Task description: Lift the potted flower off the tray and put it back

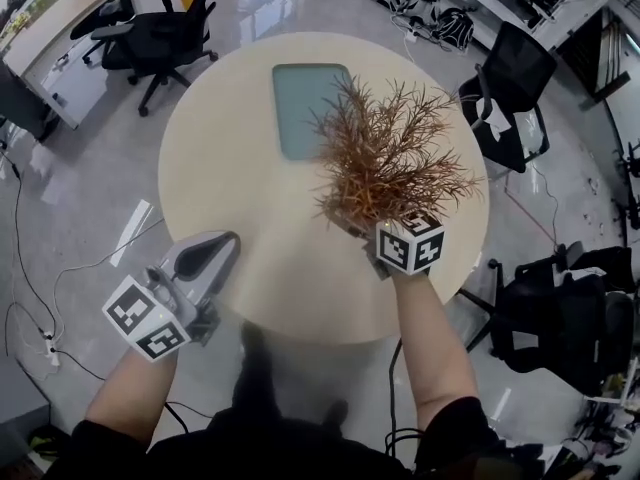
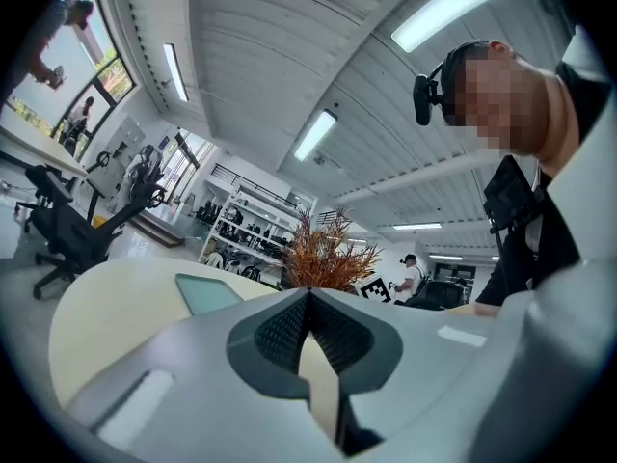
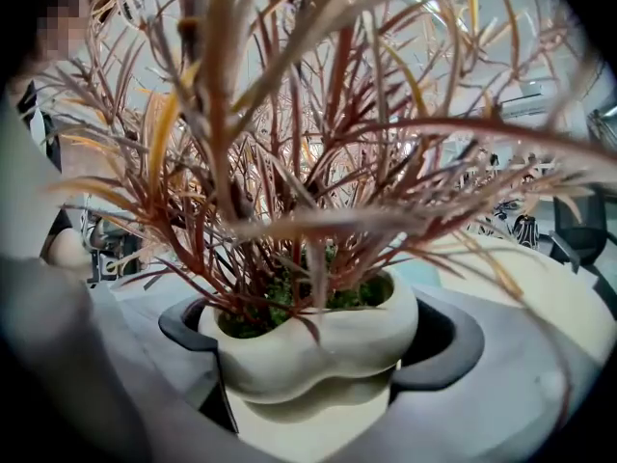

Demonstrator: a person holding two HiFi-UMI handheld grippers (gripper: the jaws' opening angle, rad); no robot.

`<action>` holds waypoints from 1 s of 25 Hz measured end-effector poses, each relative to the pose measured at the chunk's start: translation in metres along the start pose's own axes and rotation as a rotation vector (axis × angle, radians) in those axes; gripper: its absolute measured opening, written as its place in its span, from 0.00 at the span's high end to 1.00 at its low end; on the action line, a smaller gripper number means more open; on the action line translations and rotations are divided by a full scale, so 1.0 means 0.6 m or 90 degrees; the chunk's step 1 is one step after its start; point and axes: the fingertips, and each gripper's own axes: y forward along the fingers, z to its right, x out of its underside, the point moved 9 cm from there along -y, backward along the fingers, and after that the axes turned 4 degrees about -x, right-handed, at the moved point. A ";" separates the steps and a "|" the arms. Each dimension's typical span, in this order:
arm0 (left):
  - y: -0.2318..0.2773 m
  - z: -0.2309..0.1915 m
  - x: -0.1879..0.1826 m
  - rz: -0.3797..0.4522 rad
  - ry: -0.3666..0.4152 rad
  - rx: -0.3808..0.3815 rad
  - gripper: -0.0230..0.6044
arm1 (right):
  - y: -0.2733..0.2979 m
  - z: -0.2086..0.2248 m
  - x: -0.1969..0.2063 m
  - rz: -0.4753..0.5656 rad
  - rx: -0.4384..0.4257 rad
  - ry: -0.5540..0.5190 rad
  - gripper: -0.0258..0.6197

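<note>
Rust-brown potted flower (image 1: 385,158) stands upright, stems fanning upward, its cream pot (image 3: 280,355) grasped between the right tongs (image 3: 318,336). It is over the desk (image 1: 250,268), at 5 o'clock from the teal tray (image 1: 305,118). Left tongs (image 2: 308,302) are clenched on nothing.

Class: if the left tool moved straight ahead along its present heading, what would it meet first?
Probably the potted flower, held in the right tool; it sits directly above the shut tips of the left tool. Depth is unclear.
</note>
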 end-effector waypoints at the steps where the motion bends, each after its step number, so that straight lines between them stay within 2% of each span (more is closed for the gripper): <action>1: -0.001 -0.008 -0.018 0.001 0.000 0.000 0.97 | 0.007 0.001 -0.018 0.000 0.002 0.002 0.12; 7: -0.027 -0.048 -0.091 0.000 0.006 0.011 0.97 | 0.040 -0.008 -0.081 -0.005 0.019 0.003 0.12; 14: -0.043 -0.098 -0.161 0.005 0.012 0.011 0.97 | 0.081 -0.020 -0.186 0.008 0.020 -0.014 0.12; 18: -0.040 -0.110 -0.174 0.004 0.018 0.000 0.97 | 0.092 0.010 -0.204 0.005 0.025 -0.017 0.12; 25: 0.003 -0.118 -0.184 0.011 0.024 -0.032 0.97 | 0.124 0.079 -0.252 0.009 0.003 -0.025 0.12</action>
